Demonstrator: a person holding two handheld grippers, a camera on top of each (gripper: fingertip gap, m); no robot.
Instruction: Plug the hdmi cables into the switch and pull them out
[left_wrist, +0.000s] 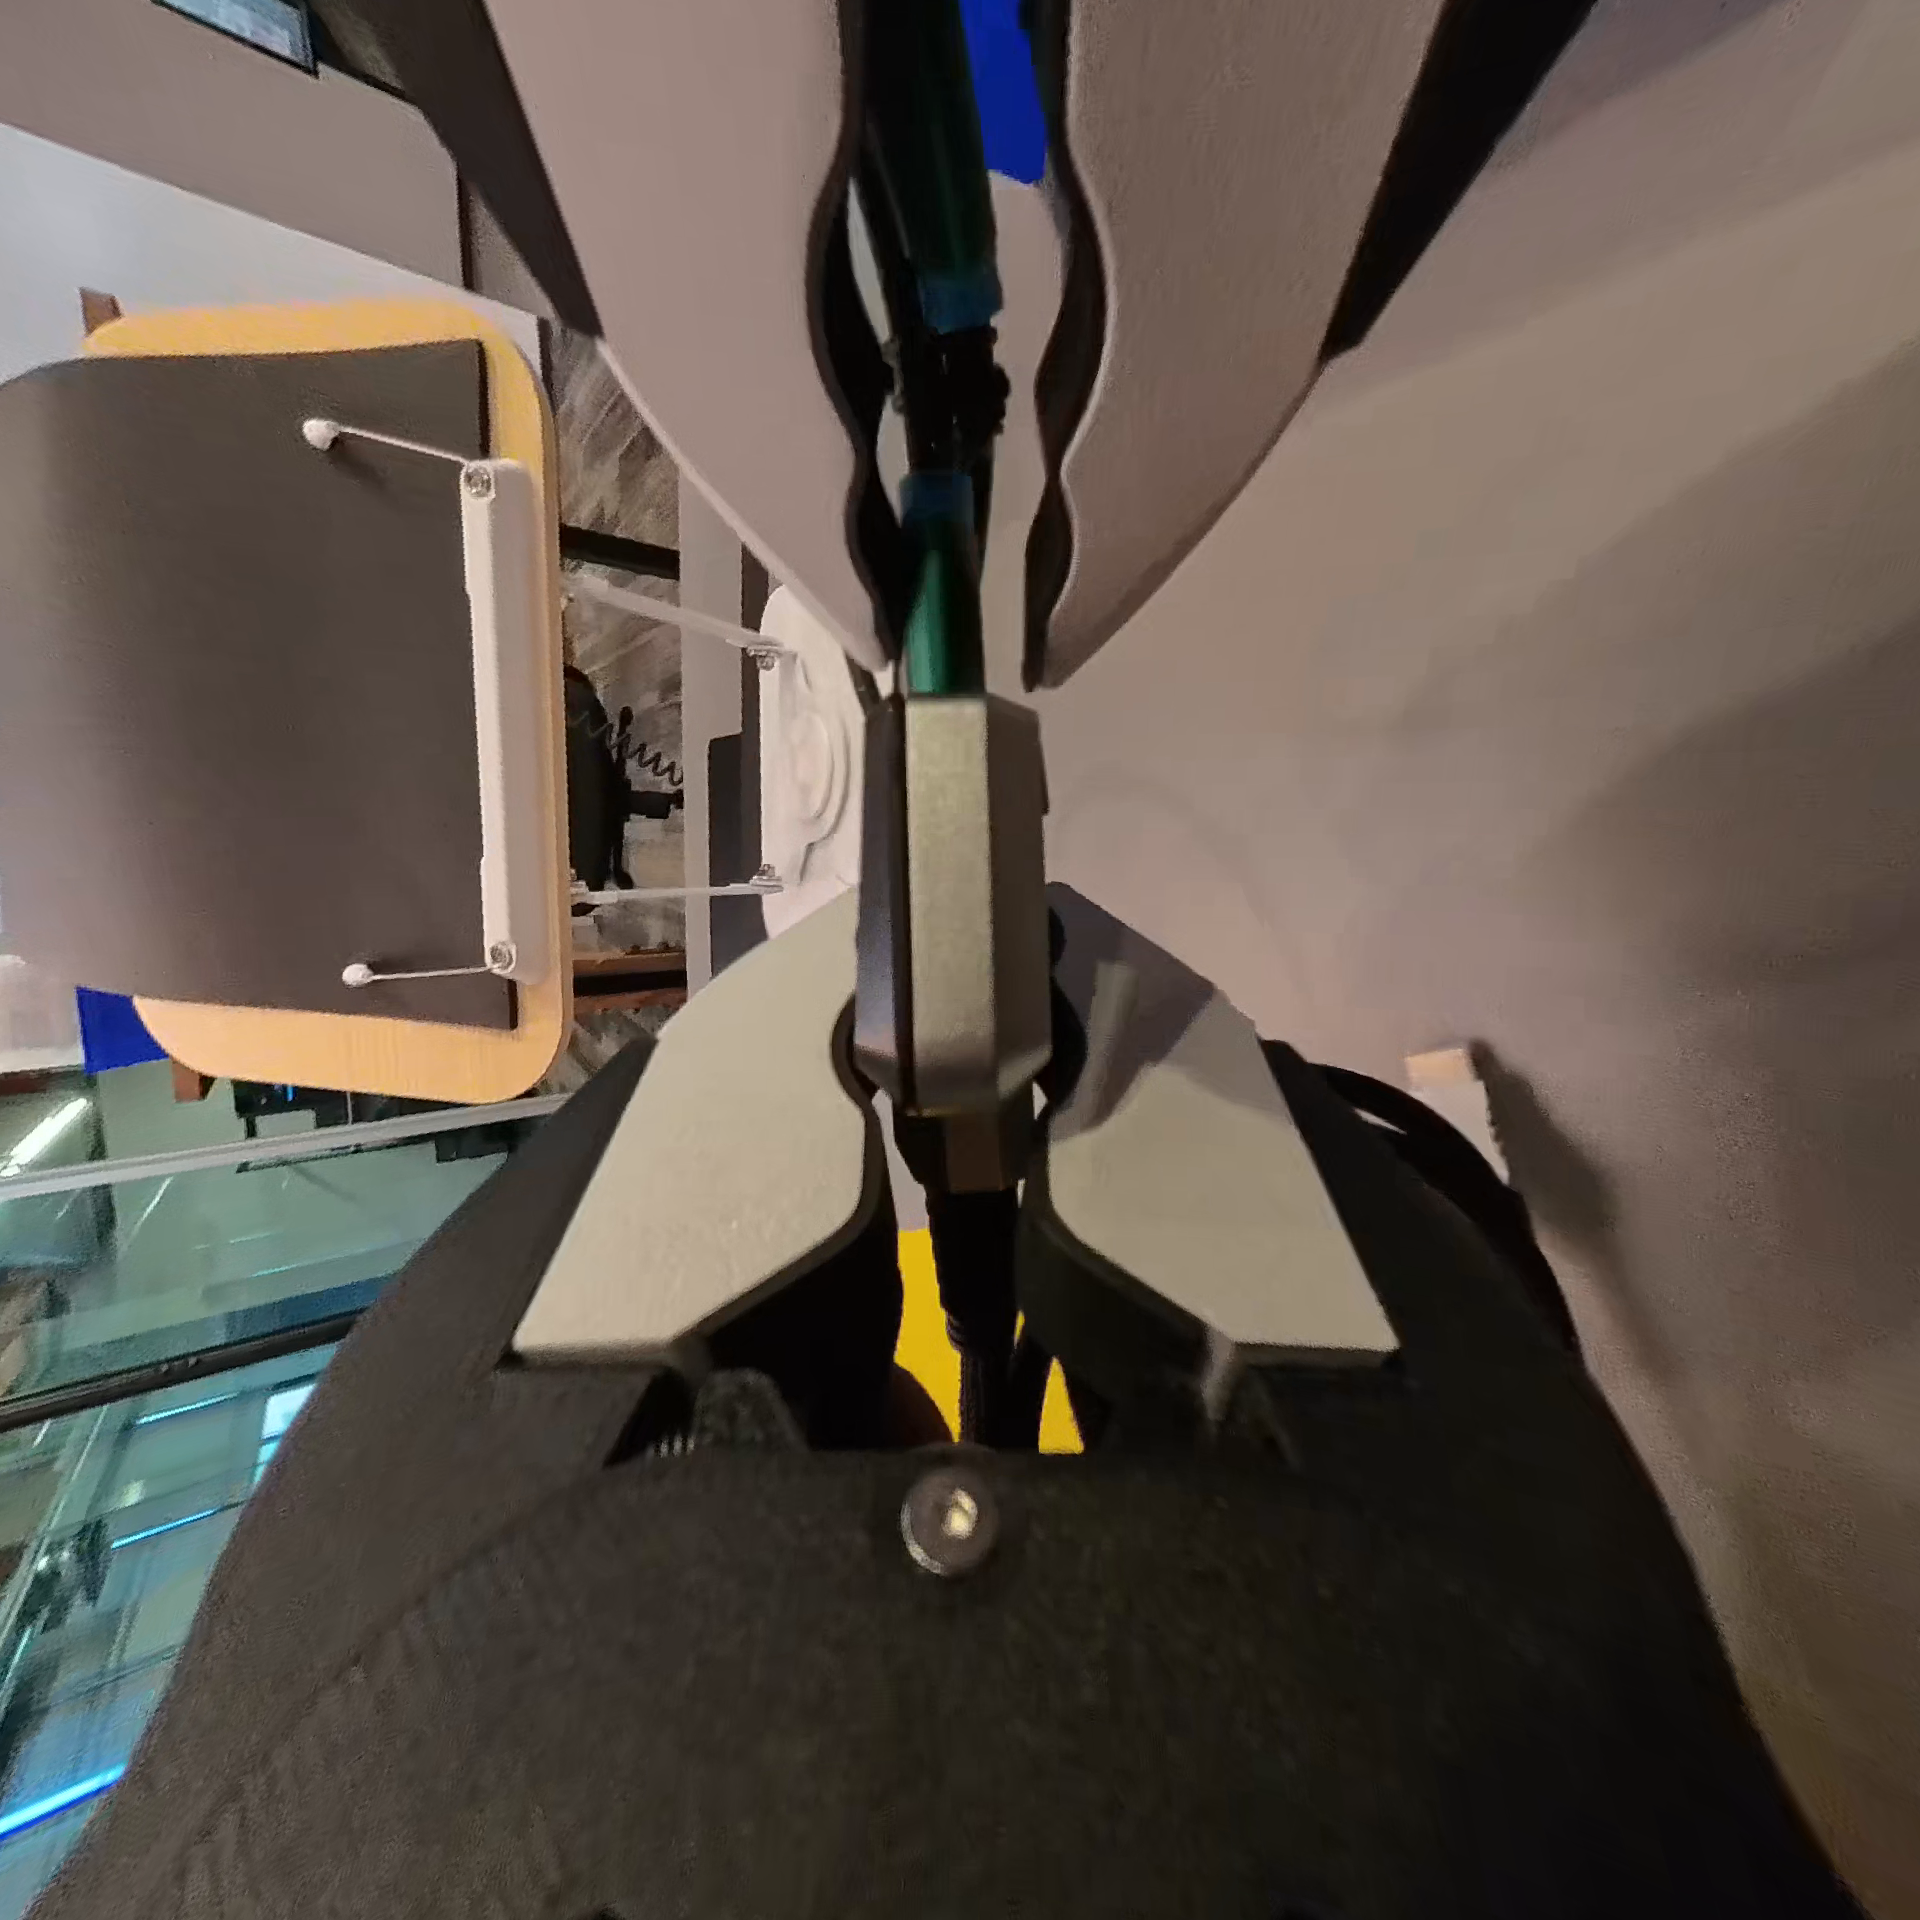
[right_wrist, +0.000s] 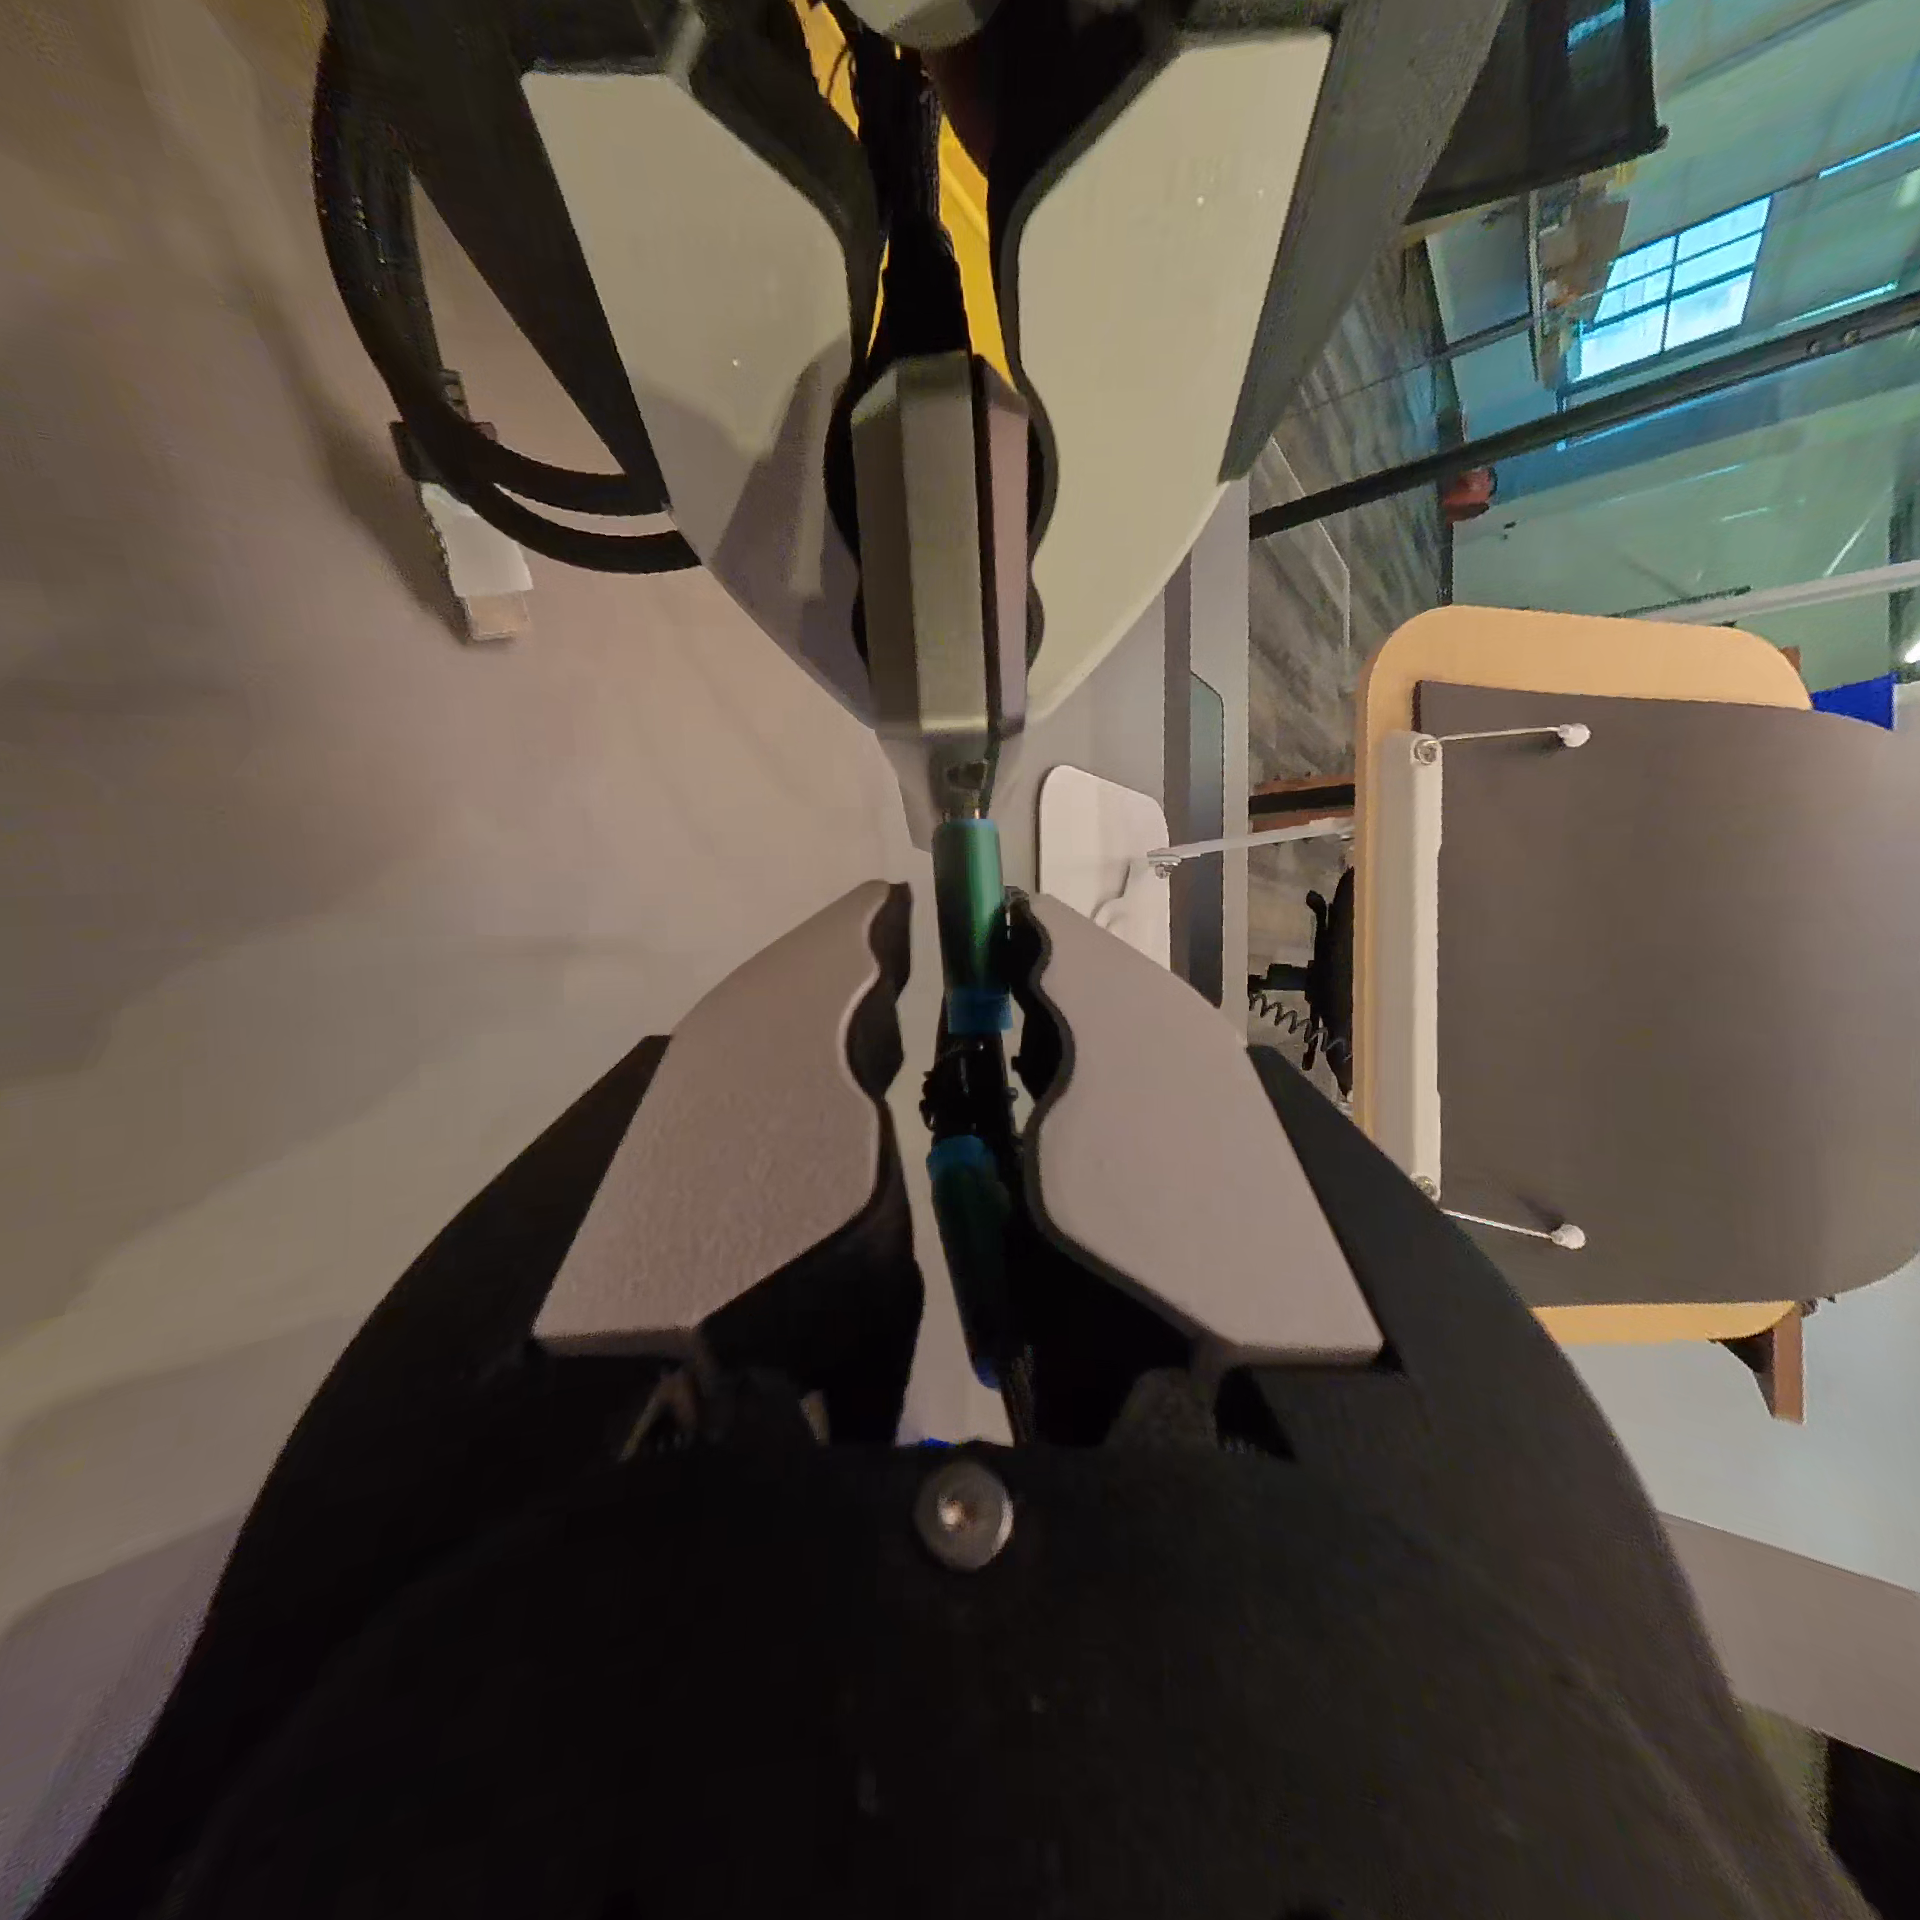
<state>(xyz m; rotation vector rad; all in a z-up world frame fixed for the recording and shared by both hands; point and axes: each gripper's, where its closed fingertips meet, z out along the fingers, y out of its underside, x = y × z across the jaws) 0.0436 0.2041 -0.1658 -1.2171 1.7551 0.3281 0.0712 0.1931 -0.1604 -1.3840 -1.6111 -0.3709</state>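
Observation:
My left gripper (left_wrist: 951, 997) is shut on a grey metal HDMI switch (left_wrist: 945, 894) and holds it end-on. In the right wrist view the switch (right_wrist: 930, 551) sits between the left gripper's fingers (right_wrist: 707, 343) at the top. My right gripper (right_wrist: 961, 914) is closed around a green HDMI plug (right_wrist: 966, 894); its metal tip meets the switch's port. A second green plug (right_wrist: 966, 1236) and looped black cable (right_wrist: 961, 1091) lie farther back between the fingers. In the left wrist view the green plug (left_wrist: 940, 623) comes from the right gripper (left_wrist: 961, 665) above.
A black cable with a silver HDMI plug (right_wrist: 483, 566) lies on the pale table (right_wrist: 260, 935) beside the switch. A wooden board with a dark panel and white bracket (right_wrist: 1621, 987) stands to one side, also in the left wrist view (left_wrist: 260, 675). A white plate (right_wrist: 1101, 842) stands near it. My left and right fingertips are right by each other.

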